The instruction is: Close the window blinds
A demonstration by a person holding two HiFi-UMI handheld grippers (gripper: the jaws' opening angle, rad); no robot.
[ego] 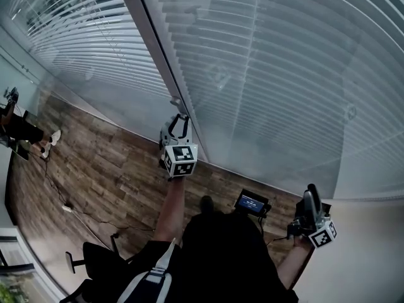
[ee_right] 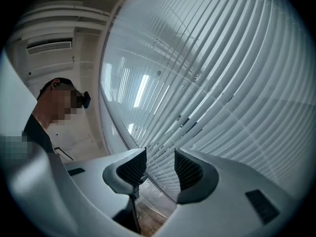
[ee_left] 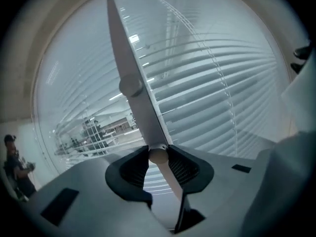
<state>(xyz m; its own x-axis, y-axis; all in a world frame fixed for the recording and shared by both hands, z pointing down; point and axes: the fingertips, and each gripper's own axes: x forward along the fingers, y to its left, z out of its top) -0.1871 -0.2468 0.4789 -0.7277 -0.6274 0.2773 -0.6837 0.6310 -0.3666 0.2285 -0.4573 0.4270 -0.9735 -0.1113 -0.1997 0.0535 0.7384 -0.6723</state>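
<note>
White slatted blinds (ego: 278,74) hang behind the glass on both sides of a pale upright window post (ego: 158,49). My left gripper (ego: 181,118) is raised against that post. In the left gripper view its jaws (ee_left: 158,155) are shut on a small round white knob (ee_left: 158,155) on the post (ee_left: 129,58). A second round knob (ee_left: 131,86) sits higher on the post. My right gripper (ego: 310,193) hangs low at the right, away from the window. It stands open (ee_right: 157,168) with nothing between its fingers, facing the slats (ee_right: 222,83).
The floor is brown wood planks (ego: 113,169). A small device with a lit screen (ego: 251,203) stands near my feet. A chair (ego: 79,261) is at the lower left and a cable (ego: 63,204) runs along the floor. Another person (ego: 22,130) sits at the far left.
</note>
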